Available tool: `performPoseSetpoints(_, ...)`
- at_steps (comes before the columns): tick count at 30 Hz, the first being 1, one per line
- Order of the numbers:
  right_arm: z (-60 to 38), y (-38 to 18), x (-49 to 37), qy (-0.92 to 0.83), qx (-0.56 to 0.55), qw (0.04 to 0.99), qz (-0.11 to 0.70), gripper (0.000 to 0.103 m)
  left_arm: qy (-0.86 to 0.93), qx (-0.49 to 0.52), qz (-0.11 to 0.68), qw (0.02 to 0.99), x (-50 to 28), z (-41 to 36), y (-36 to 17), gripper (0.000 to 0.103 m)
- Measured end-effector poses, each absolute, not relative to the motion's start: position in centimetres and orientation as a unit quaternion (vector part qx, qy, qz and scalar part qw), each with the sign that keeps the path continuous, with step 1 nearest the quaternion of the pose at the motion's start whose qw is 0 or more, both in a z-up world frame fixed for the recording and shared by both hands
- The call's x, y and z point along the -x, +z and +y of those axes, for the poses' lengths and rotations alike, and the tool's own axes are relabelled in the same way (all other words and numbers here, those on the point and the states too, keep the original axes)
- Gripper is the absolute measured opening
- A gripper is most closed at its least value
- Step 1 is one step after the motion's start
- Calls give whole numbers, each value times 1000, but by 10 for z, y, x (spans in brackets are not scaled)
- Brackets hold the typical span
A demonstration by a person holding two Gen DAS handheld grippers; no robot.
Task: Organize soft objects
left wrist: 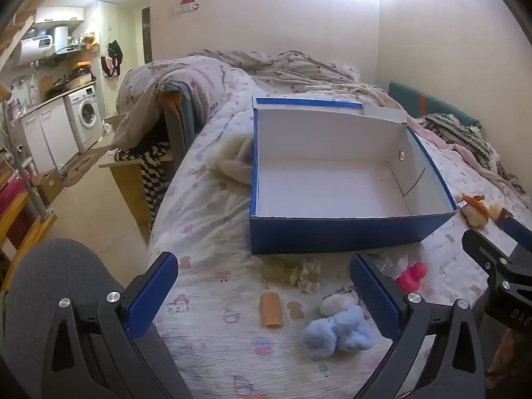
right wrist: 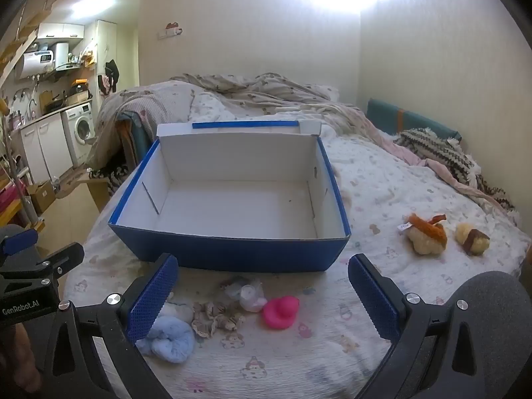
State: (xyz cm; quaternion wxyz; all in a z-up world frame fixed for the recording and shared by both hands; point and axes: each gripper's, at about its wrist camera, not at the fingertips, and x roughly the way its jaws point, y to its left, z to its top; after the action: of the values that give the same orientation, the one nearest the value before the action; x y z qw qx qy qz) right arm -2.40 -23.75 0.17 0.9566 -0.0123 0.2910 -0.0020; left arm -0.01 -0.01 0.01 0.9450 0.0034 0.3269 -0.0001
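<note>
The blue box (right wrist: 229, 212) sits open and holds nothing on the bed (right wrist: 382, 173), and every soft thing lies outside it. Just in front of its near wall are the pink duck (right wrist: 281, 311), a crumpled beige cloth (right wrist: 216, 319) and the light-blue plush (left wrist: 335, 335). The left gripper (left wrist: 264, 299) and right gripper (right wrist: 262, 299) both hover spread wide and hold nothing. The duck lies almost straight ahead of the right gripper, probably its easiest first pick; the plush lies nearer the left gripper, toward its right finger.
</note>
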Motion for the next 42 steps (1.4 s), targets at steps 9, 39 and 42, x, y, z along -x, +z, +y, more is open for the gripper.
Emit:
performPoseSetpoints(9, -238, 2, 23, -1, 11, 956, 292, 103, 3, 0, 326, 945, -1, 1, 0, 103)
performPoseSetpoints(39, -240, 0, 22, -7, 5, 957, 291, 103, 3, 7, 333, 943, 0, 5, -4, 103)
performPoseSetpoints(42, -240, 0, 23, -6, 5, 956, 292, 103, 3, 8, 334, 942, -1, 4, -5, 103)
